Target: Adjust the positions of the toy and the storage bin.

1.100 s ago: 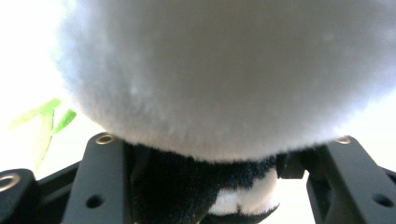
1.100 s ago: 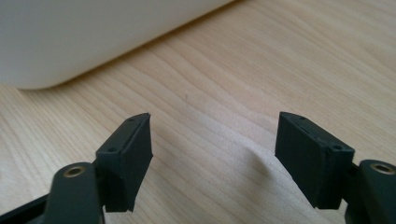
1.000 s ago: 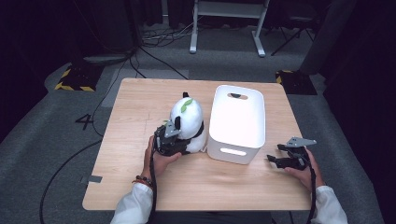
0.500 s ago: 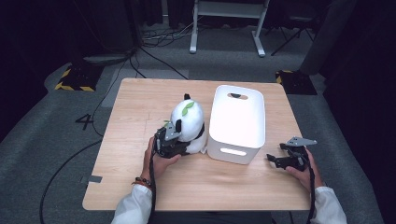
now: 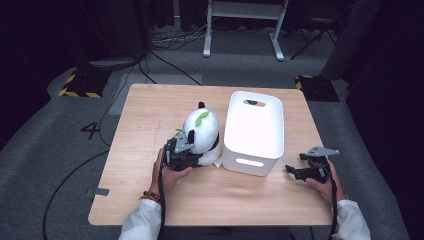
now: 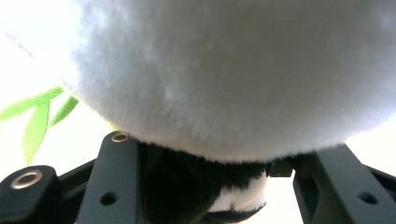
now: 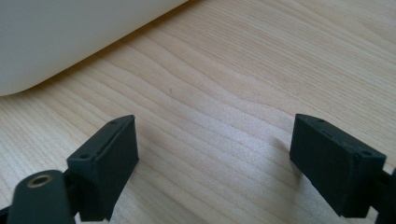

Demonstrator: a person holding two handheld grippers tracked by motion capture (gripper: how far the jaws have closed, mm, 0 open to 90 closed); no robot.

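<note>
1. Wooden bench (image 5: 150,125) on grey carpet, dark room; layout same as a second ago.
2. Left tool (image 5: 186,156) jaws wide, straddling panda plush's (image 5: 202,132) black base; closed or not, cannot tell.
3. Plush touches upside-down white bin (image 5: 254,130).
4. Right tool (image 5: 300,172) unmoved, jaws apart, empty, right of bin.

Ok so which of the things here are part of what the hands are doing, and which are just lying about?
In use:
- panda toy, between the jaws of the left gripper
- white bin, probably where the toy goes
- right gripper, open, low over the table

Lying about:
- cables on the floor
- metal stand behind
</note>
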